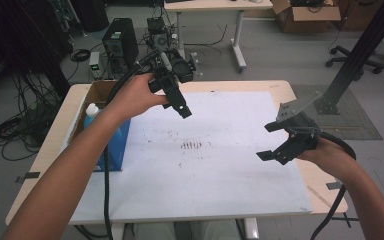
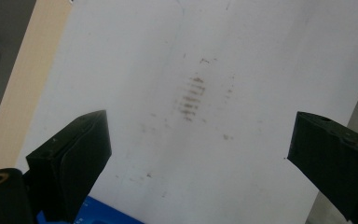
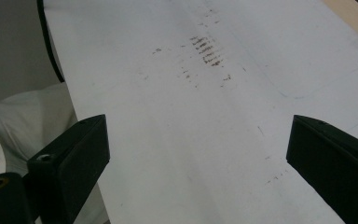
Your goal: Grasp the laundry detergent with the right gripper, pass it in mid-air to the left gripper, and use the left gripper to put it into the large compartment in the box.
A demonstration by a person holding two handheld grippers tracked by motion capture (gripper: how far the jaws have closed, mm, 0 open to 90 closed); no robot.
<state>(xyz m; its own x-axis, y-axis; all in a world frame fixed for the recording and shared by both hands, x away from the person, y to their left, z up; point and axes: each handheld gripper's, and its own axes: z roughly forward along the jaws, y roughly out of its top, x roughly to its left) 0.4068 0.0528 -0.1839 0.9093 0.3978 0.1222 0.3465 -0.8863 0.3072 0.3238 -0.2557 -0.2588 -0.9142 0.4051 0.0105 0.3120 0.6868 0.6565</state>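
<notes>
Left gripper point(image 1: 180, 102) wide open, holding nothing; right gripper point(image 1: 275, 142) too. White sheet point(image 1: 220, 165) smudged brown; blue box point(image 1: 116, 145) half hidden by arm.

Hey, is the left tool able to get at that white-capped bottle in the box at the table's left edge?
Probably yes: the left tool is open and empty, the bottle stands uncovered just beside that forearm.

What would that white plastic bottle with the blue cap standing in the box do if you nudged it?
The white plastic bottle with the blue cap stands upright and looks narrow, so a push near the top would probably tip it. The brown cardboard box around it would likely catch it. Being plastic, it probably would not break.
</notes>
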